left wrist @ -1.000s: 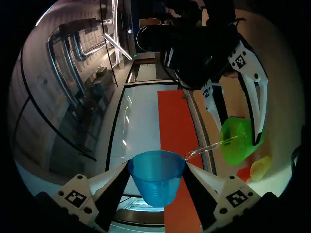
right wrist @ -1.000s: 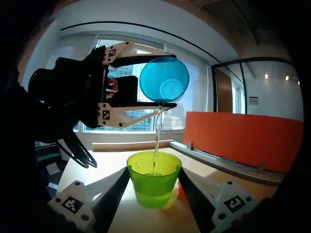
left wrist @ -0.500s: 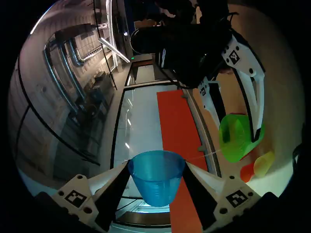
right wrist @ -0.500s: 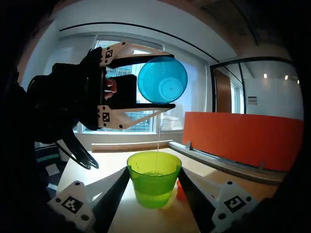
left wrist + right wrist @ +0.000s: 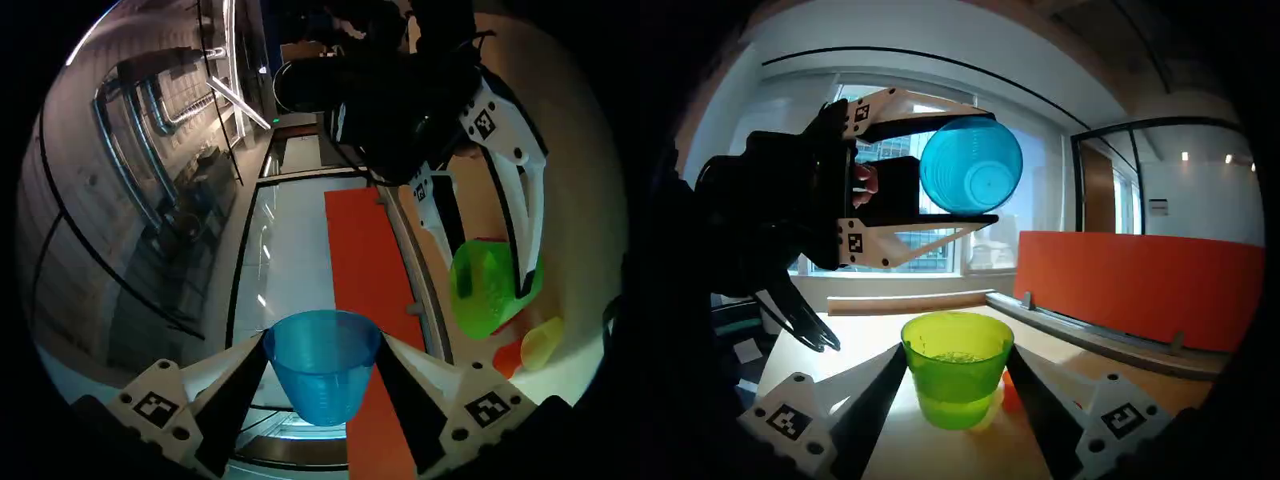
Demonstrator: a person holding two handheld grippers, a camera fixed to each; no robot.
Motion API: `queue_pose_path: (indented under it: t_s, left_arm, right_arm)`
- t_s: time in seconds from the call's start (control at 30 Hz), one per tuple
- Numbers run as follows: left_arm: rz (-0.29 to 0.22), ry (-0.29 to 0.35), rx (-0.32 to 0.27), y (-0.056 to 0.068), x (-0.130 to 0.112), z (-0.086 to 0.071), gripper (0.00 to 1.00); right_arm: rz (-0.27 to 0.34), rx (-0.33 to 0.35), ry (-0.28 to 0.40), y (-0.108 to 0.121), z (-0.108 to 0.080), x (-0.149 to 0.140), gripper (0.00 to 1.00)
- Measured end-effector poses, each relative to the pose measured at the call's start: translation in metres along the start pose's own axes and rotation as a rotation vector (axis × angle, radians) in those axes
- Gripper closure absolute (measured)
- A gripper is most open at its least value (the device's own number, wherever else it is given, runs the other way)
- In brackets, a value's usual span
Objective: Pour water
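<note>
Presently, holdings at this moment:

Item 1. Blue cup (image 5: 322, 364), translucent plastic, one. Clamped across its wall between both fingers of the left gripper (image 5: 320, 342). In the right gripper view it hangs in the air above and a little behind item 2, tipped on its side with its base toward that camera. No stream leaves it. Judged empty, or nearly so.

Item 2. Green cup (image 5: 958, 370), translucent plastic, one. Pinched between both fingers of the right gripper (image 5: 958, 350), upright, held over the table (image 5: 880, 328), part filled with water.

Items 3 and 4. Yellow cup (image 5: 541, 342), one, and orange cup (image 5: 507, 358), one, close together on the table just behind item 2. Contents cannot be told.

Total: four cups, two grippers, one person's hand (image 5: 866, 180) on the left gripper's handle.

Handling note. All cups look thin-walled and light, so the walls will likely flex under a hard squeeze. Take hold at mid-wall, across the diameter, below the rim. Item 2 carries the water, so it is the heavier of the two held cups and will slosh if tilted or jerked. Item 1 may be wet at the lip and so a little slippery there.

Backdrop. Orange partition (image 5: 1136, 288) along the table's far edge; window (image 5: 904, 248) behind.
</note>
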State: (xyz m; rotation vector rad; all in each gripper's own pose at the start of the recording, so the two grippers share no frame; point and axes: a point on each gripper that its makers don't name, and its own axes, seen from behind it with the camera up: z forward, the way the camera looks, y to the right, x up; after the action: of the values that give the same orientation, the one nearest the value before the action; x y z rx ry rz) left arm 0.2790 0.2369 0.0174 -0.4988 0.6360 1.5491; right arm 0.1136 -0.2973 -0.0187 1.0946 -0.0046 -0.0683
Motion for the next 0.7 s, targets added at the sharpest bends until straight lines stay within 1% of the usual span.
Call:
queue_pose_path:
  t_s: [0.1, 0.23, 0.33, 0.47, 0.57, 0.7]
  left_arm:
    - [-0.047, 0.006, -0.001, 0.0, -0.001, 0.001, 0.11]
    - [-0.144, 0.014, -0.004, 0.002, -0.003, 0.002, 0.11]
    - [-0.238, 0.02, -0.005, 0.004, -0.004, 0.002, 0.11]
    - [-0.386, 0.029, -0.012, 0.008, -0.006, 0.001, 0.11]
    - [-0.49, 0.029, -0.006, 0.006, -0.012, 0.002, 0.11]
    - [-0.605, 0.024, 0.005, 0.006, -0.019, 0.002, 0.11]
  right_arm:
    - [0.002, -0.001, 0.004, 0.0, -0.001, 0.001, 0.11]
    - [0.004, -0.002, 0.013, 0.0, -0.003, 0.003, 0.11]
    - [0.005, -0.007, 0.017, 0.002, -0.004, 0.004, 0.11]
    - [0.007, -0.013, 0.02, 0.004, -0.006, 0.005, 0.11]
    - [0.006, -0.018, 0.02, 0.005, -0.008, 0.005, 0.11]
    - [0.006, -0.024, 0.021, 0.006, -0.009, 0.005, 0.11]
